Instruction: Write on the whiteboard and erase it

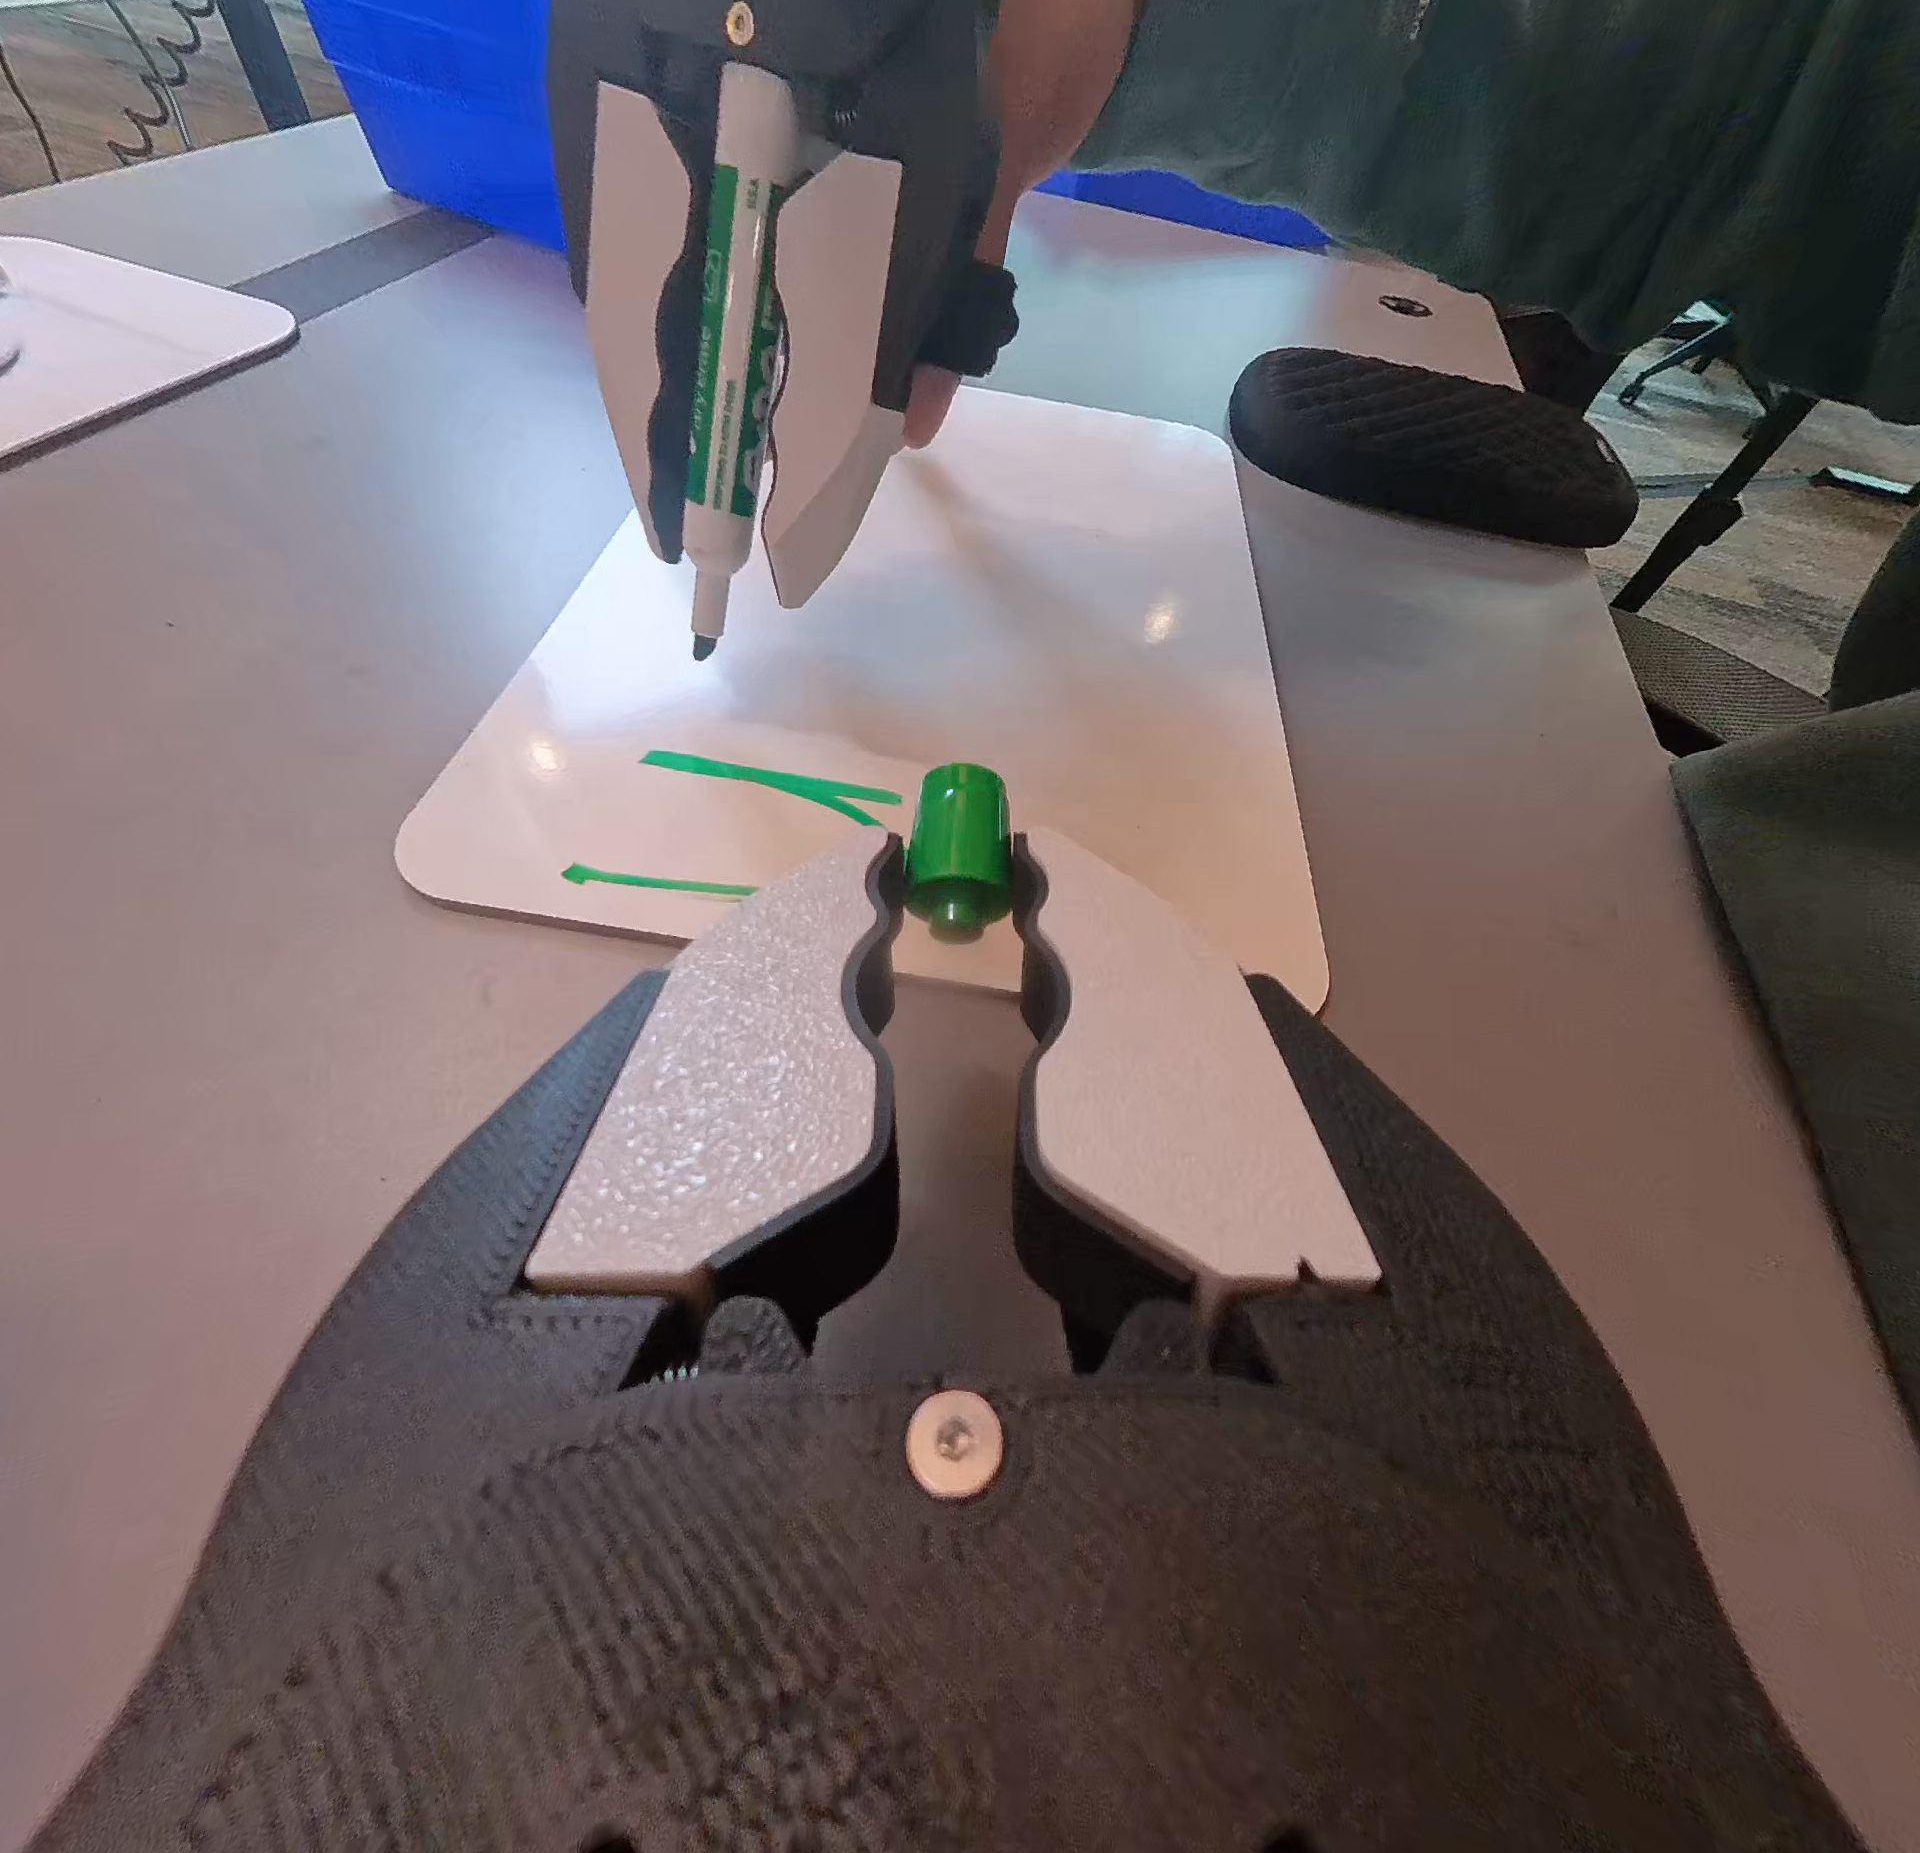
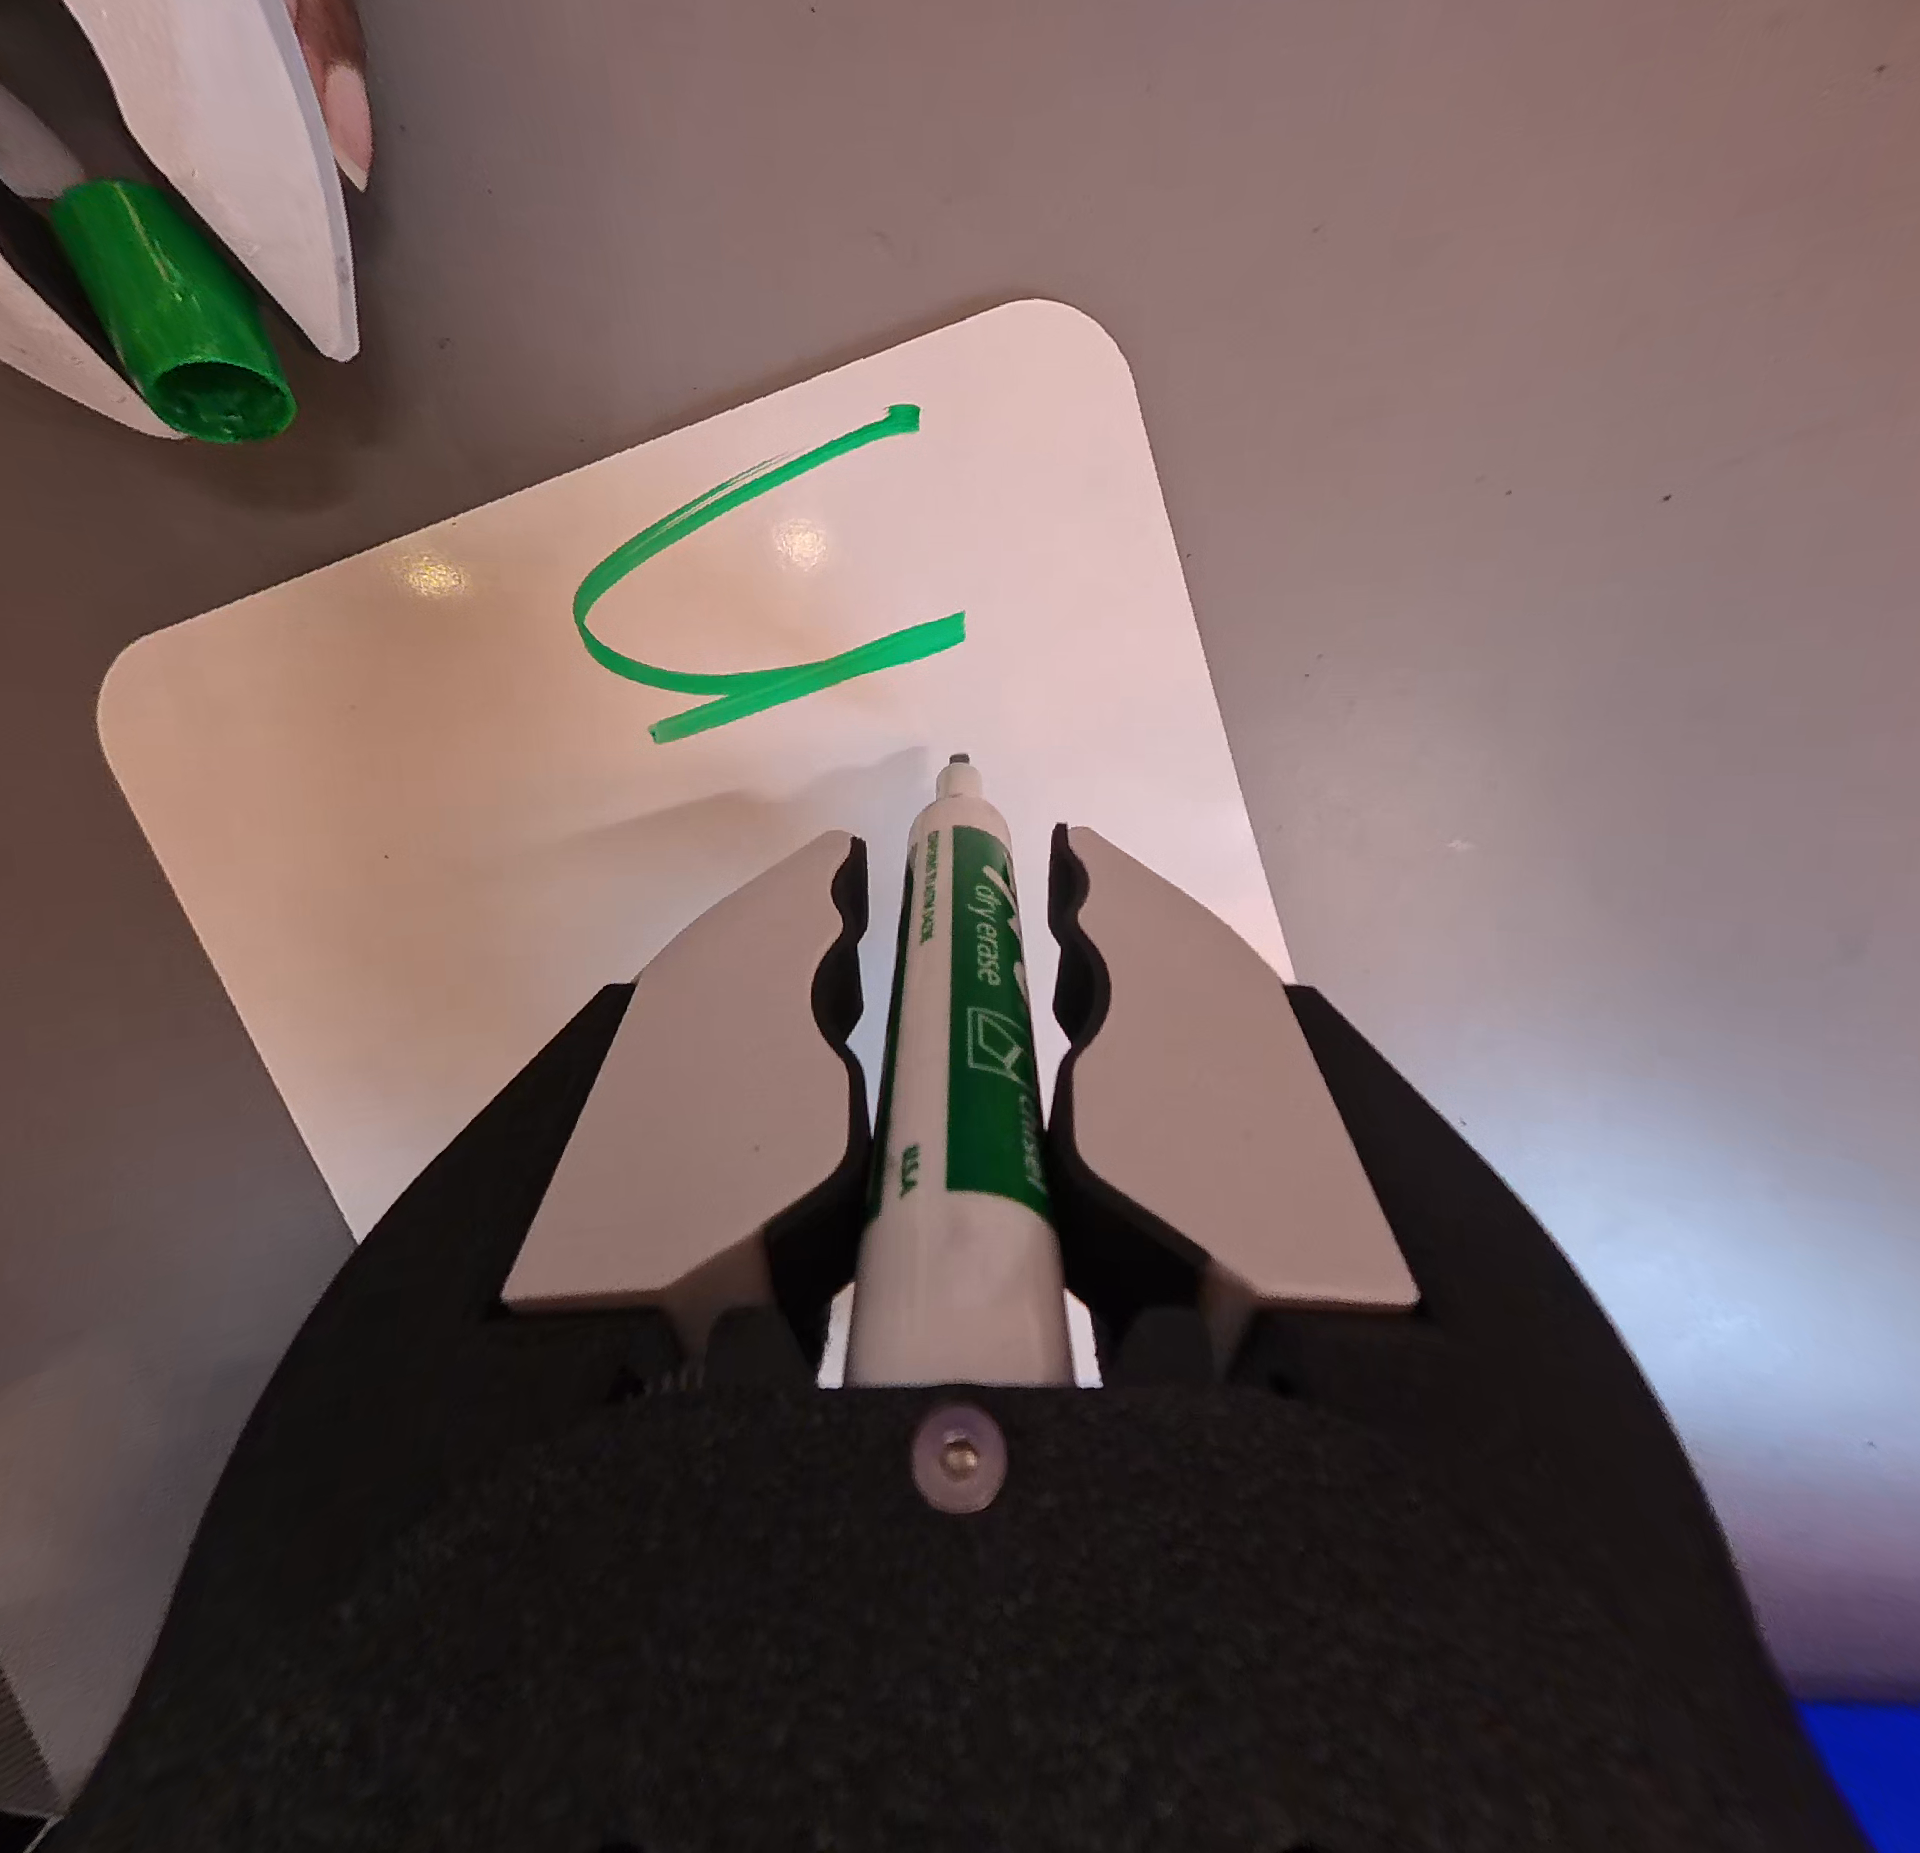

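Green ink is already curving across the white rounded whiteboard (image 2: pixel 416 868); erasing is remaining. The right gripper (image 1: pixel 727 567) is clamping the uncapped green-and-white marker (image 2: pixel 961 1055) above it. The left gripper (image 1: pixel 956 858) is pinching the green plastic cap (image 1: pixel 958 847).

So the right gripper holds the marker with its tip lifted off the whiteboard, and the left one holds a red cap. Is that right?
Nearly. The cap between the left gripper's fingers is green, not red, as the left wrist view shows. The rest holds: the right gripper holds the marker, tip lifted off the whiteboard.
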### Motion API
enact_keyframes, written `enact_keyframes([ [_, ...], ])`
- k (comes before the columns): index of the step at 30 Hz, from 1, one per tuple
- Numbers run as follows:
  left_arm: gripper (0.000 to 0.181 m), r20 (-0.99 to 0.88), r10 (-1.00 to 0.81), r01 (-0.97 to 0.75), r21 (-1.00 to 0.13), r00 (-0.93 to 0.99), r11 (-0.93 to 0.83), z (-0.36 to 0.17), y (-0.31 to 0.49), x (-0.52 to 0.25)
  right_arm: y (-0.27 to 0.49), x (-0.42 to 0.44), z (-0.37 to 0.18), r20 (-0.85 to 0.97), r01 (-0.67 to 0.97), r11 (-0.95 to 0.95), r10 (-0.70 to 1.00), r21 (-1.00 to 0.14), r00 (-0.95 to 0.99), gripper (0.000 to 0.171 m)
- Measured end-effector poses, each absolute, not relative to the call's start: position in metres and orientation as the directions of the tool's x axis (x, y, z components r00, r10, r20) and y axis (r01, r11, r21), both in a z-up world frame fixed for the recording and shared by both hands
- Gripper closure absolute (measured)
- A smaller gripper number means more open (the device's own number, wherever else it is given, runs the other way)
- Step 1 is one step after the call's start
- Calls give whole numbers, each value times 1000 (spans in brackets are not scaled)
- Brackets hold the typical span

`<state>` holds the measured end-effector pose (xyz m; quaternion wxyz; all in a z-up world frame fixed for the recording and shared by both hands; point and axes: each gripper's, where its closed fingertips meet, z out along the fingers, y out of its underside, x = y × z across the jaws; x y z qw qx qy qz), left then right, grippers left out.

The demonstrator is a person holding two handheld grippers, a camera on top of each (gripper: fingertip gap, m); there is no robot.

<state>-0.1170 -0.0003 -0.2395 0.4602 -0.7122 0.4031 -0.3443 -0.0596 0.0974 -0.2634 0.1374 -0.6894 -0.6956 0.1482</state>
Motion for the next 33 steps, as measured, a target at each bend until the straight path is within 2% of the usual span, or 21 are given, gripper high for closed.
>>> enact_keyframes([
  [24, 162, 113, -891, -262, -933, 439, -248, -239, 0, -118, 97, -67, -266, -13, 915, 19, 1000, -402, -26, 137],
  [33, 162, 120, -889, -259, -932, 442, -254, -240, 1, -118, 85, -60, -257, -26, 863, -10, 1000, -505, -3, 137],
])
